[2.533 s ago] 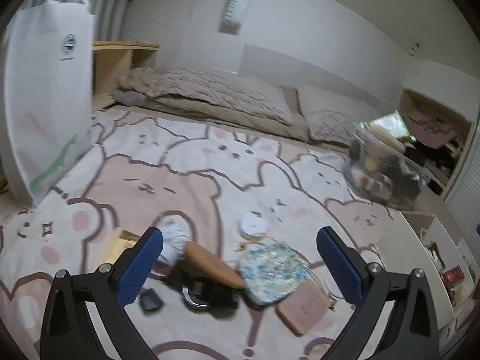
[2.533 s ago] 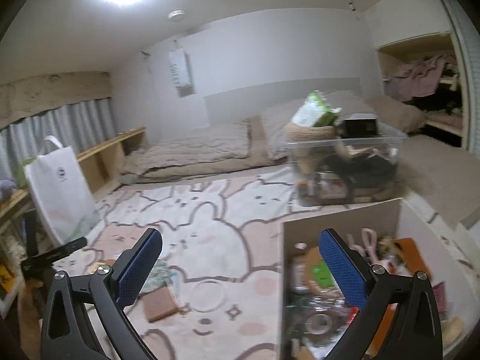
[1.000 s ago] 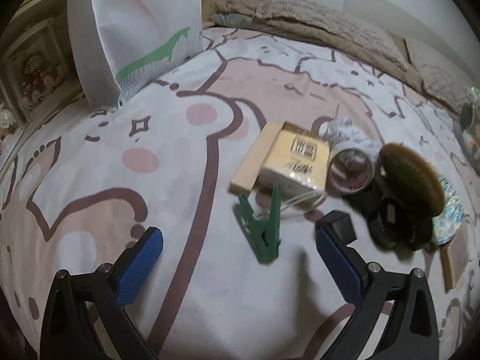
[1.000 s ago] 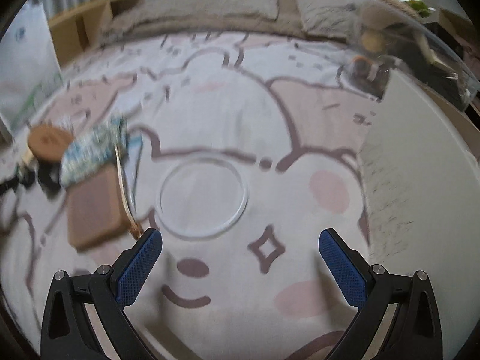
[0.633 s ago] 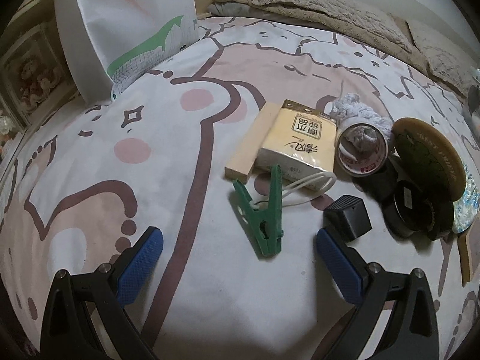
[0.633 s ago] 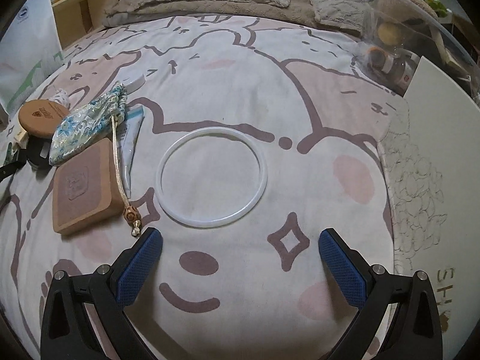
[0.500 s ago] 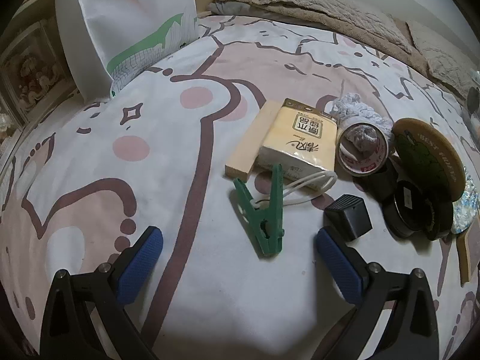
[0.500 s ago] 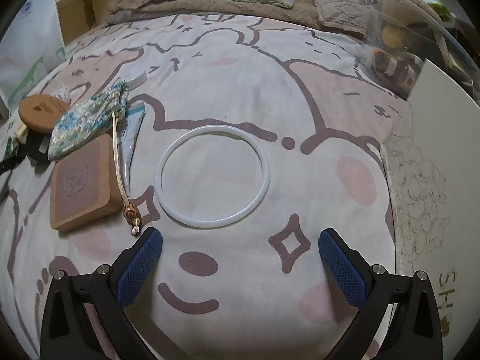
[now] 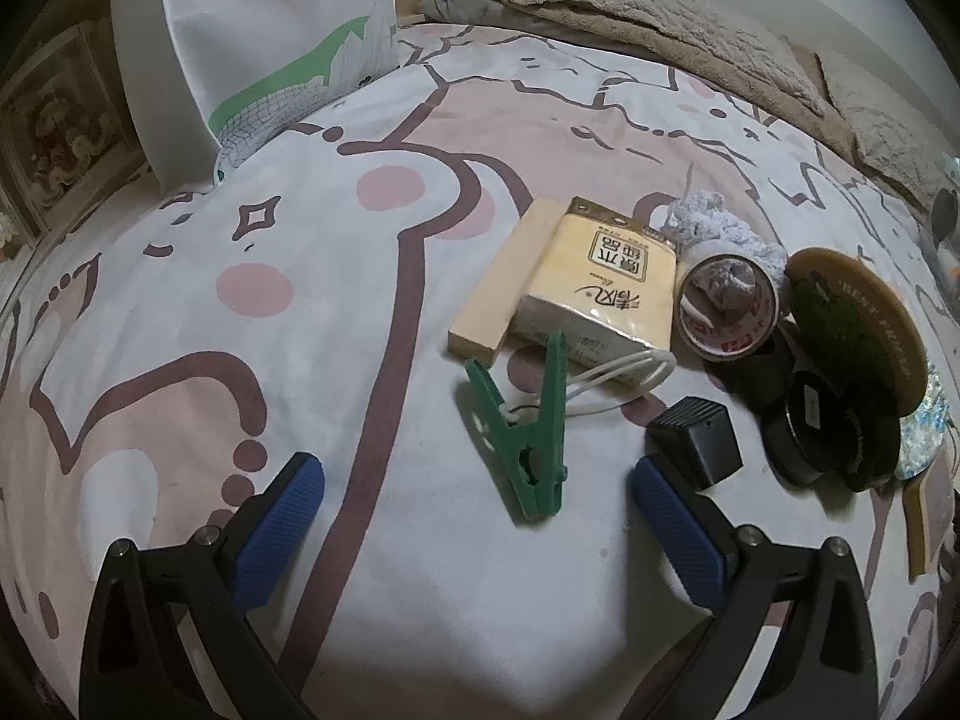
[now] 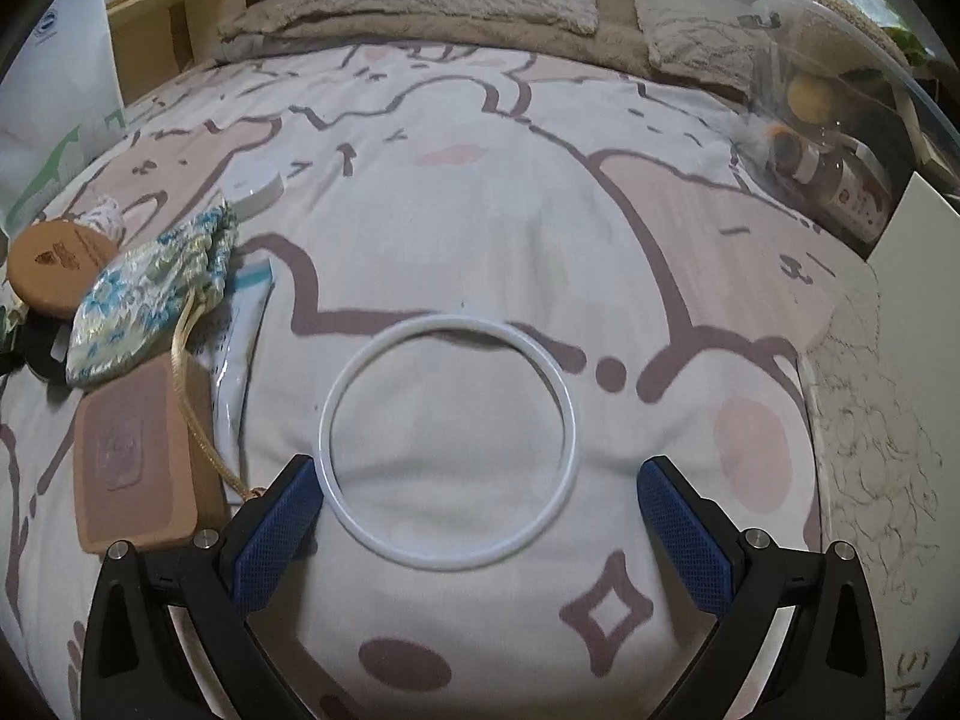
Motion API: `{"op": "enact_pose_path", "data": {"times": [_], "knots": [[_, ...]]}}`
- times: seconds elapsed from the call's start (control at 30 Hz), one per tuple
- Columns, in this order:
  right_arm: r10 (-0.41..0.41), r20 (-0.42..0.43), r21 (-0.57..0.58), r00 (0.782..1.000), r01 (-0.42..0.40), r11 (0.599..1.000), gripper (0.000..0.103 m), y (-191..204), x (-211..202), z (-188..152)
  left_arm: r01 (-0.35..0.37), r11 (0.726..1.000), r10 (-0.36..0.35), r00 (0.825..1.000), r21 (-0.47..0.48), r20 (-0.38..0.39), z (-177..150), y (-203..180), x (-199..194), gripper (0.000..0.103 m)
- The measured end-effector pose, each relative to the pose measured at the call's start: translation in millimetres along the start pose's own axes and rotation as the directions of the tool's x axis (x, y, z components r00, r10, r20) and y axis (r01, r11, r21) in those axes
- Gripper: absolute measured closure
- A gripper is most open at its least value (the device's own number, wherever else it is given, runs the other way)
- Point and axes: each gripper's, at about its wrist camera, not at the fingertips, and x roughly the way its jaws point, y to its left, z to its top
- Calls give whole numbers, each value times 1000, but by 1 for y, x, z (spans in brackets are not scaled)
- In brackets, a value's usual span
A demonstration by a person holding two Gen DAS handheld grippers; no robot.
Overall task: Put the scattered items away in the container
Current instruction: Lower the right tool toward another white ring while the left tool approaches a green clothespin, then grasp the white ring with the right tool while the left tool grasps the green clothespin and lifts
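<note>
- Your left gripper [image 9: 474,483] is spread wide and grasps nothing; it hangs low over the blanket [image 9: 180,312].
- A green clip [image 9: 528,432] lies between its fingers, a little ahead of the tips, touching neither one.
- A black cube [image 9: 696,441] sits just beside the right fingertip [image 9: 651,480].
- Past the clip, a yellow pack [image 9: 600,294] rests partly on a wood block [image 9: 504,282], and a white loop [image 9: 612,381] trails out from under the pack.
- To the right of the pack you have a tape roll [image 9: 729,306], a round brown lid [image 9: 858,324] and a black jar [image 9: 822,426], all crowded close.
- A white bag [image 9: 264,36] stands at the far left.
- Your right gripper [image 10: 474,483] is also released and empty.
- A white ring [image 10: 447,441] lies flat between its fingers; the left fingertip [image 10: 294,480] is right at the ring's rim, though you cannot tell if it touches.
- Left of the ring lie a brown case [image 10: 141,450], a floral pouch [image 10: 150,294] and a flat packet [image 10: 240,348].
- The box [image 10: 900,408] stands at the right edge, well apart from the pile.
</note>
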Motion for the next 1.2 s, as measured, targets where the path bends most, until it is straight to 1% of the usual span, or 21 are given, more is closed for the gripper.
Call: {"op": "enact_pose_path", "data": {"times": [0.17,0.2,0.23,0.27,0.3,0.4,0.47,0.53,0.57,0.63,0.67,0.73,0.77,0.8,0.83,0.9,1.13,1.2], "knots": [[-11,32,-19,999,12,1000,0,3,0,1,1,1000,-1,1000,-7,0,1,0,0,0],[-11,37,-23,999,11,1000,3,4,-1,1,5,1000,-5,1000,-10,3,1,1,0,0],[-2,47,-31,999,4,1000,9,5,-2,1,11,1000,-11,1000,-13,7,1,1,0,0],[0,59,-46,998,2,999,12,8,-4,0,20,1000,-20,1000,-17,11,1,1,-1,0],[-4,69,-63,998,8,998,19,12,-6,0,31,999,-30,999,-23,15,1,3,-2,0],[-45,98,-108,994,56,993,19,22,-9,-2,40,999,-39,999,-32,22,1,4,-3,0],[-46,122,-109,991,60,992,19,22,-12,-4,29,999,-28,999,-31,33,1,3,-5,8],[-46,132,-110,990,61,992,19,23,-13,-4,21,999,-19,999,-32,47,1,3,-7,24],[-49,133,-112,990,64,992,19,23,-13,-4,25,999,-23,998,-34,52,1,4,-8,27],[-52,135,-114,990,67,991,19,24,-13,-3,30,999,-28,998,-38,58,1,5,-9,39],[-50,135,-113,990,66,991,19,24,-13,-3,32,999,-29,998,-40,61,1,6,-10,42],[-47,135,-110,990,62,992,19,24,-13,-3,32,999,-29,998,-38,64,1,7,-11,52],[-44,136,-108,990,59,992,19,23,-13,-4,36,999,-33,997,-35,65,0,7,-11,55],[-42,136,-106,990,56,993,19,23,-13,-4,42,999,-40,997,-32,68,0,6,-12,61],[-38,137,-104,990,52,993,19,22,-13,-4,49,998,-47,996,-30,70,0,6,-12,71],[-33,137,-101,990,47,994,19,21,-14,-4,63,998,-61,996,-28,72,0,6,-13,82],[-30,138,-98,990,44,994,19,21,-14,-4,84,996,-81,995,-37,60,1,5,-12,82],[-28,135,-96,990,41,994,19,20,-14,-4,100,993,-97,994,-56,48,0,8,-8,81]]}}
